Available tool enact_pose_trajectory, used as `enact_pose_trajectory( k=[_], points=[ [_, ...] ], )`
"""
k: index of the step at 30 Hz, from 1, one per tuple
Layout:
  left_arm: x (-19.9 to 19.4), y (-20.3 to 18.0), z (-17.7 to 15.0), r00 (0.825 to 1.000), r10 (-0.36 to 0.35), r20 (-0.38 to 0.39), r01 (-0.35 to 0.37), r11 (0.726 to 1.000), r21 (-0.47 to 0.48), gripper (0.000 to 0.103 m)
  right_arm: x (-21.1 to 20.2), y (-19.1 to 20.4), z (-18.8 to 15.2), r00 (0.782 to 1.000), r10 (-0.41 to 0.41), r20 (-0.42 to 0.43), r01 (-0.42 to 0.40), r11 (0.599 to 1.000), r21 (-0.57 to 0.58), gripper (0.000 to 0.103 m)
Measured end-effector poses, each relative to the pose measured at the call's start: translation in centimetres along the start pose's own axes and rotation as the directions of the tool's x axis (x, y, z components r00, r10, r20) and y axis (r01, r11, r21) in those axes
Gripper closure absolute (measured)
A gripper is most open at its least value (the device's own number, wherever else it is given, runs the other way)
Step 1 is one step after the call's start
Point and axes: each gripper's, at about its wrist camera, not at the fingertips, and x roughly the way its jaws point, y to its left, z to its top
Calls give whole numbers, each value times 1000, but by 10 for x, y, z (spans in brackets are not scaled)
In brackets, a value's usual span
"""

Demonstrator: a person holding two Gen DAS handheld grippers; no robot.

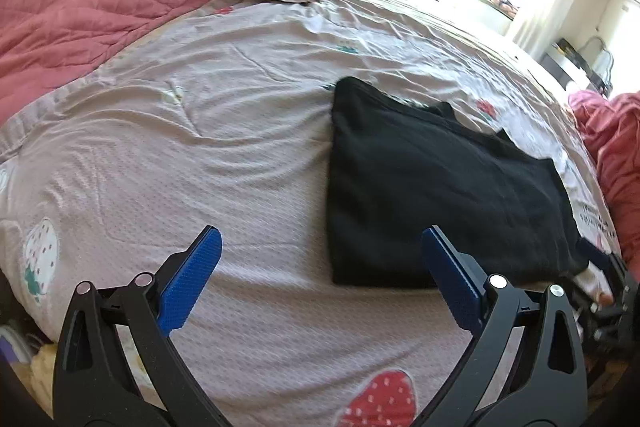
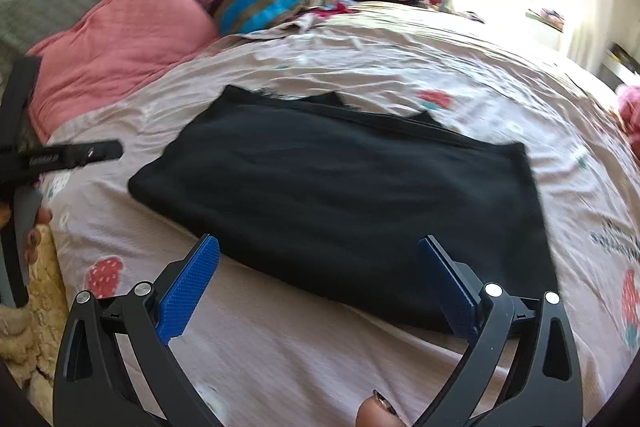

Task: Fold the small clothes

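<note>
Lying folded mid-frame on the bed (image 2: pixel 320 347), the black garment (image 2: pixel 340 195) sits beyond both grippers' (image 1: pixel 322 251) (image 2: pixel 318 255) wide, empty fingers.

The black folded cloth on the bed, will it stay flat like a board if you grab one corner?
Probably not. The black folded cloth garment looks soft and lies limp, following the strawberry-print bedsheet, so it would likely droop. Its stacked layers may slide apart or unfold. It seems light and unlikely to roll.
</note>
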Motion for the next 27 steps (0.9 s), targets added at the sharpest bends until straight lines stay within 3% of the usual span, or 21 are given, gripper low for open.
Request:
enact_pose_trajectory(
  k=[11,15,19,27],
  points=[
    [19,25,25,1000,23,-16,-23,999,-43,10,54,80,14,999,-36,-30,27,965,-259,5],
    [31,29,33,999,27,-35,-28,999,-38,10,77,103,14,994,-111,-21,96,928,-359,5],
    [45,30,41,998,31,-56,-33,999,-31,10,98,114,16,986,-165,-27,139,900,-414,5],
    [75,29,58,994,13,-104,-17,999,-34,10,120,132,33,986,-167,13,155,885,-439,5]
  ],
)
